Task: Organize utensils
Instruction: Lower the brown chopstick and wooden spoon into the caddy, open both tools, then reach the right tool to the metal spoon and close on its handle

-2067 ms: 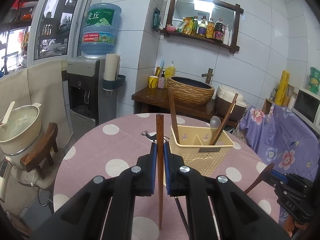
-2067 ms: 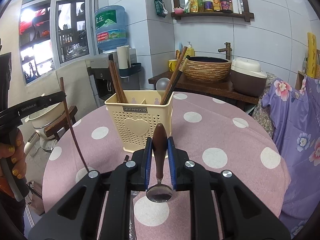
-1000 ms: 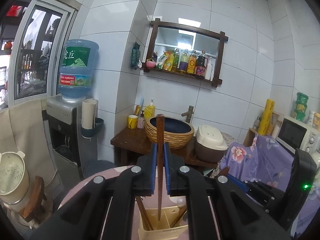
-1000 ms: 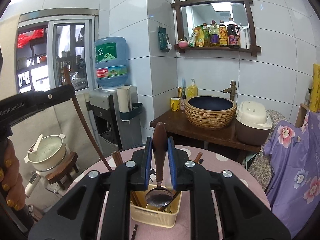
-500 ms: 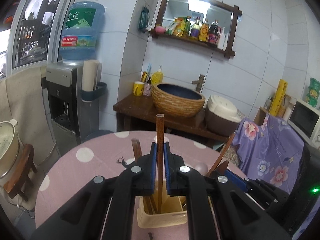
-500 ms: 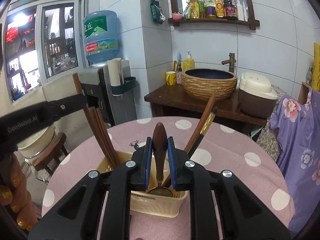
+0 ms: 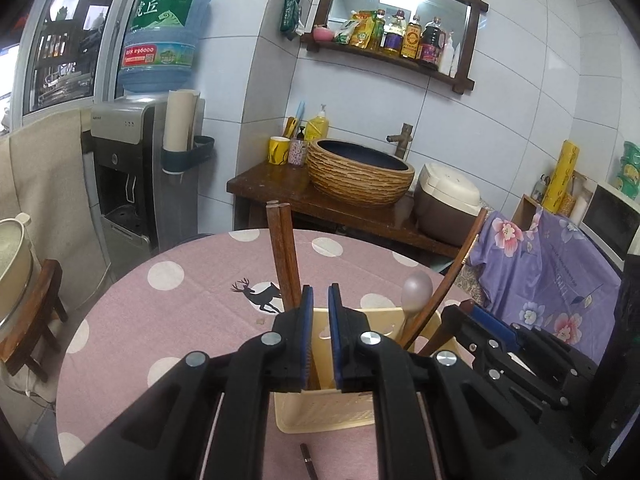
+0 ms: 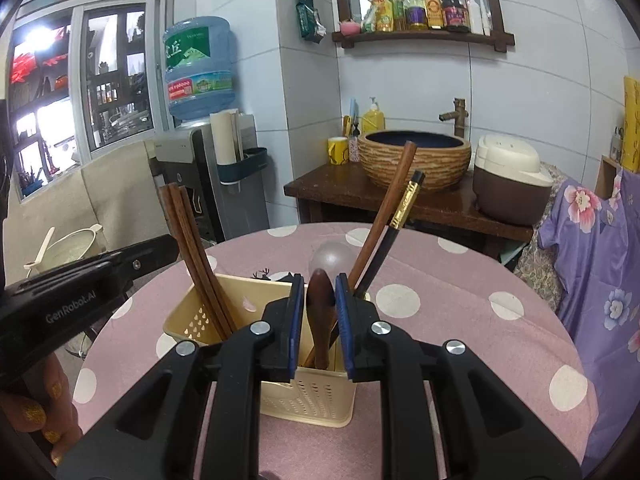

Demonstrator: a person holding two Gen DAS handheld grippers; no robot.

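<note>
A round table with a pink cloth of white dots (image 7: pixel 168 312) fills the foreground. Behind it, a grey water dispenser (image 7: pixel 120 168) carries a big blue water bottle (image 7: pixel 160 36). To the right, a dark wooden stand (image 8: pixel 332 188) bears a woven brown basin with a dark inside (image 8: pixel 416 152), a yellow mug (image 7: pixel 278 150) and a brown-and-cream rice cooker (image 8: pixel 512 180). A wooden wall shelf (image 8: pixel 424 36) holds bottles. A purple flowered cloth (image 7: pixel 536 276) hangs at the far right.

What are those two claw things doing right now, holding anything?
Left gripper: open, holding nothing.
Right gripper: open; the wooden-handled spoon stands between its fingers, in the yellow basket.
</note>
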